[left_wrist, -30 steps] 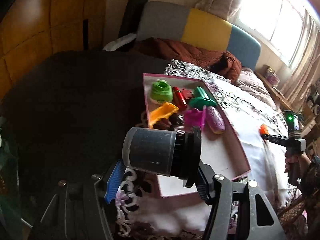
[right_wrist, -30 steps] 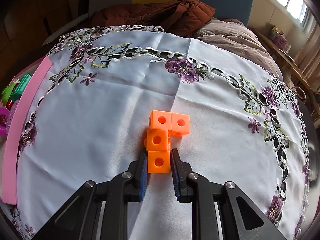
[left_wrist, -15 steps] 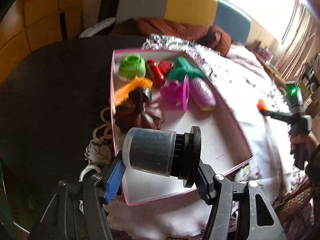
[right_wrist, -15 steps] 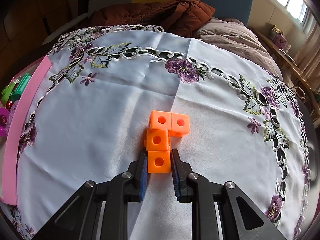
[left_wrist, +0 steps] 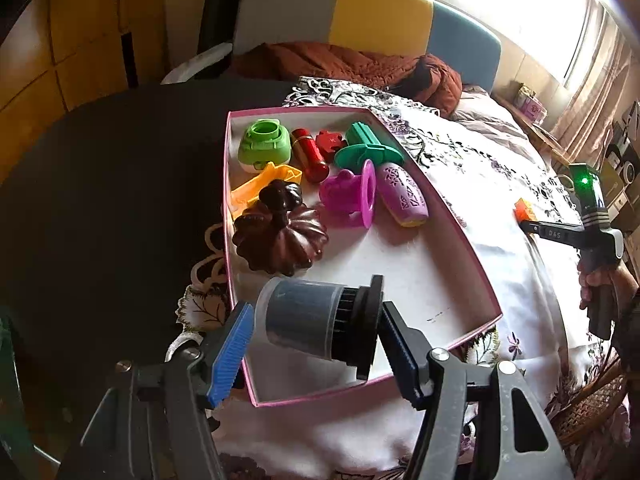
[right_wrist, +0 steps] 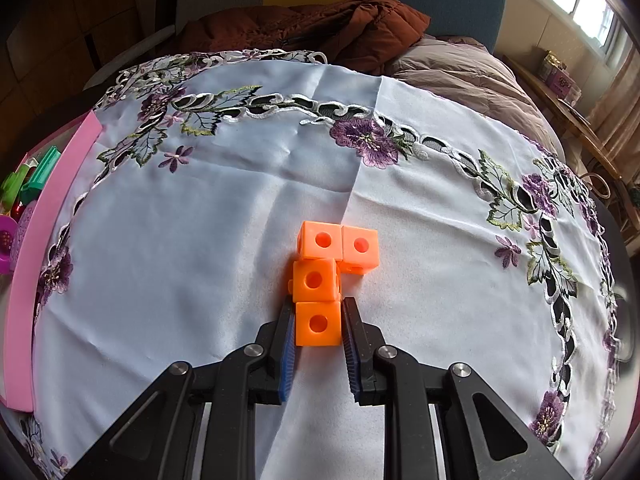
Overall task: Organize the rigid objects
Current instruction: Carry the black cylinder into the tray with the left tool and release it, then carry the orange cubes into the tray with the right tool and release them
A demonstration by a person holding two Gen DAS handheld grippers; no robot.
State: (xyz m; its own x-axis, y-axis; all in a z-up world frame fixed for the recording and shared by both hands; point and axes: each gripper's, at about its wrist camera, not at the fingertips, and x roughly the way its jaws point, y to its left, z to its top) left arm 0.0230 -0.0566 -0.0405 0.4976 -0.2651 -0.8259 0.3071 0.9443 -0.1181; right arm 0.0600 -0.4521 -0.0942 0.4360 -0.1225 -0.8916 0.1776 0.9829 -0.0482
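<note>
cylinder: grey-black cylinder (left_wrist: 316,326) with a clear cap and black flanged end, lying sideways across the left gripper (left_wrist: 316,344), over the near end of the pink box (left_wrist: 460,240)
left gripper: jaws wide, blue pads (left_wrist: 232,350) clamped on the cylinder's two ends
pink box: shallow, white floor, on the embroidered cloth (right_wrist: 200,240), left part of the table; near half of the floor bare
box contents, far end: green cap-like piece (left_wrist: 264,146), red tube (left_wrist: 309,155), red puzzle-shaped piece (left_wrist: 330,144), teal T-shaped piece (left_wrist: 366,146)
box contents, middle: yellow scoop-like piece (left_wrist: 256,188), dark brown fluted mould (left_wrist: 280,236), magenta flanged piece (left_wrist: 352,196), lilac patterned oval (left_wrist: 402,194)
orange cubes: four linked orange cubes (right_wrist: 324,276) in an L shape on the cloth, right of the box, well apart from it
right gripper (right_wrist: 319,330): jaws narrow, pads pinching the nearest cube from both sides; cubes rest on the cloth
background: brown quilt (right_wrist: 320,32) past the far edge of the table
</note>
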